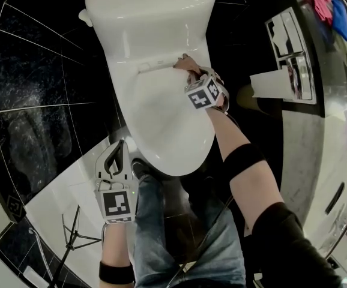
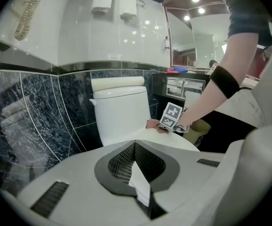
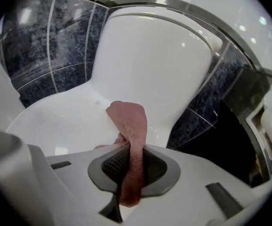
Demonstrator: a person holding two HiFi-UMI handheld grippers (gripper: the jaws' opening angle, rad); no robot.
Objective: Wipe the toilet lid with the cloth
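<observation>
Left hand-held gripper (image 1: 118,155) clenched, empty, near toilet lid (image 1: 161,125) front. Right hand-held gripper (image 1: 191,74) grasping pink cloth (image 3: 129,126), cloth touching lid's rear edge. Wiping step in hand; next likely calls for forward sweep, cloth kept pressed flat.

A bathroom: white toilet (image 1: 155,35) against dark marbled wall tiles (image 1: 35,89)

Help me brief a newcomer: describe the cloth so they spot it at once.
Find the white toilet against the dark marbled tiles, then its closed lid. At the lid's rear edge, below the tank, the right gripper pinches a cloth. It is the only dull pink, soft thing on that white porcelain.
</observation>
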